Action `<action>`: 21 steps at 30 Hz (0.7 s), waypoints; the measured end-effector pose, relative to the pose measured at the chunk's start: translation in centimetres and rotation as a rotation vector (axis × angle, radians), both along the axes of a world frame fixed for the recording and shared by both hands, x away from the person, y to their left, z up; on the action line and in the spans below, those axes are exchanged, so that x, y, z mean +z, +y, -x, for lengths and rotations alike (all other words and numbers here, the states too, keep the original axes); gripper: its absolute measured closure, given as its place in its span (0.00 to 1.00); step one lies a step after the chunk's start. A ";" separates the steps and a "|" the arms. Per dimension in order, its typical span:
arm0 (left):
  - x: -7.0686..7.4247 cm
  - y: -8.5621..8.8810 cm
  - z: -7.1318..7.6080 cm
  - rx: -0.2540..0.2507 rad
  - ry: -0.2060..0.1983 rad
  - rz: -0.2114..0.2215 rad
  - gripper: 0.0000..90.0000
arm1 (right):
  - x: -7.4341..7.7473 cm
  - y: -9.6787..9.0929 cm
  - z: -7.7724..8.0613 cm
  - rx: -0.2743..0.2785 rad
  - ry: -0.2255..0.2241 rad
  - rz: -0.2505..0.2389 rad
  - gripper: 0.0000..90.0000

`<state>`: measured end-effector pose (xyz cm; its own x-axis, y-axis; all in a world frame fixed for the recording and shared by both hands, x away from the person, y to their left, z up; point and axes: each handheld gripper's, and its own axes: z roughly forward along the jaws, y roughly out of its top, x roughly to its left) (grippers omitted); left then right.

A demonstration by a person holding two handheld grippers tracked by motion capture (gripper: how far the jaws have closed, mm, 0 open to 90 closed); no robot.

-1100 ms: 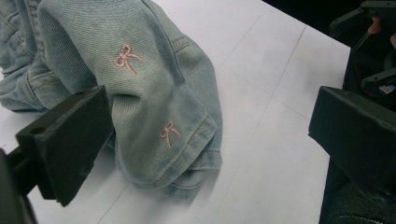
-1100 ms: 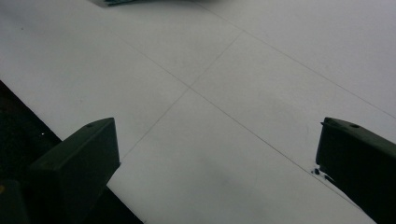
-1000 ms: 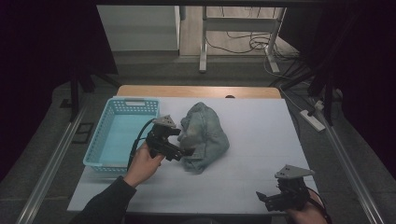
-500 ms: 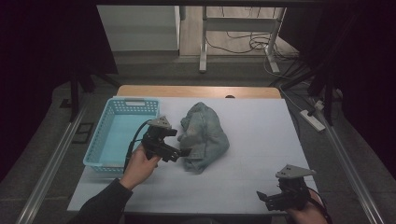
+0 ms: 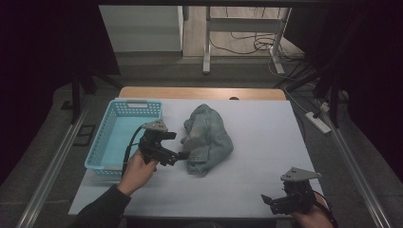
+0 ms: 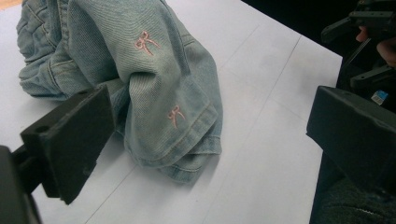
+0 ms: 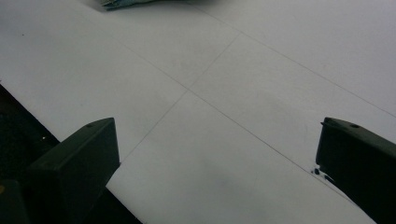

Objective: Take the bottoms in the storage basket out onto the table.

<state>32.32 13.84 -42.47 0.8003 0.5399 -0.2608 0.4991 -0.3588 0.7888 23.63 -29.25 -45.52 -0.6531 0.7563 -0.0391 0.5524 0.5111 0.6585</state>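
Observation:
A crumpled light-blue denim garment (image 5: 209, 137) with small pink embroidered bows lies near the middle of the white table. My left gripper (image 5: 178, 145) sits at its left edge, held by a hand, open. In the left gripper view the jaws stand wide apart and the garment's folded hem (image 6: 154, 93) lies just ahead of the left gripper (image 6: 210, 130), nothing clamped. My right gripper (image 5: 272, 201) rests near the front right edge, far from the garment. It is open over bare table in the right gripper view (image 7: 219, 149), where a sliver of the garment (image 7: 126, 3) shows at the top.
A light-blue plastic basket (image 5: 101, 148) stands at the table's left side, just behind my left hand. The table's front edge (image 7: 56, 135) runs close under my right gripper. Cables and table legs lie on the floor beyond the far edge.
My left gripper has drawn slightly left, away from the garment toward the basket. The garment and the right gripper have stayed in place.

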 end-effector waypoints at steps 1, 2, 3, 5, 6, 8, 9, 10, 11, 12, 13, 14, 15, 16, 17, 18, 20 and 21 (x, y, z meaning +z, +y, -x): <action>0.0 0.0 0.0 0.000 0.000 0.000 0.02 | 0.0 0.0 0.0 0.000 0.000 0.000 0.00; 0.0 0.1 0.1 -0.001 -0.003 0.000 0.02 | 0.0 0.0 0.0 0.000 0.000 0.001 0.00; 0.0 0.1 0.1 -0.001 -0.003 0.000 0.02 | 0.0 0.0 0.0 0.000 0.000 0.001 0.00; 0.0 0.3 0.2 -0.003 -0.008 0.001 0.02 | 0.0 0.0 0.0 0.000 0.000 0.001 0.00; 0.0 0.3 0.2 -0.007 -0.004 0.001 0.02 | 0.0 0.0 0.0 0.000 0.000 0.001 0.00; 0.0 0.5 0.3 -0.006 -0.005 0.003 0.02 | 0.0 0.0 0.0 0.001 0.000 0.001 0.00; -0.1 0.5 0.3 -0.007 -0.005 0.002 0.03 | 0.0 0.0 0.0 0.001 0.000 0.001 0.00; -0.1 0.5 0.4 -0.005 -0.006 0.002 0.03 | 0.0 0.0 0.0 0.002 -0.001 0.001 0.00; -0.1 0.6 0.5 -0.004 -0.010 0.001 0.03 | 0.0 0.0 0.0 0.001 0.000 0.001 0.00; -0.1 0.6 0.6 0.000 -0.012 0.002 0.02 | 0.0 0.0 0.0 0.001 0.000 0.001 0.00; 0.0 0.7 0.7 -0.001 -0.013 0.002 0.02 | 0.0 0.0 0.0 0.001 0.000 0.001 0.00; 0.0 0.7 0.7 0.002 -0.013 0.000 0.02 | 0.0 0.0 0.0 0.001 0.000 0.002 0.00; 0.0 0.7 0.8 0.005 -0.015 -0.001 0.02 | 0.0 0.0 0.0 0.001 0.000 0.002 0.00; 0.0 0.8 0.9 0.007 -0.016 -0.003 0.02 | 0.0 0.0 0.0 0.001 -0.001 0.002 0.00; 0.0 0.8 1.0 0.011 -0.017 -0.005 0.01 | 0.0 0.0 0.0 0.001 -0.001 0.001 0.00; -0.1 0.8 1.1 0.012 -0.023 -0.010 0.01 | 0.0 0.0 0.0 0.000 -0.001 0.001 0.00; -0.1 0.9 1.2 0.016 -0.026 -0.013 0.00 | 0.0 0.0 0.0 0.001 -0.001 0.002 0.00; -0.1 1.0 1.2 0.017 -0.025 -0.013 0.00 | 0.0 0.0 0.0 0.000 0.000 0.003 0.00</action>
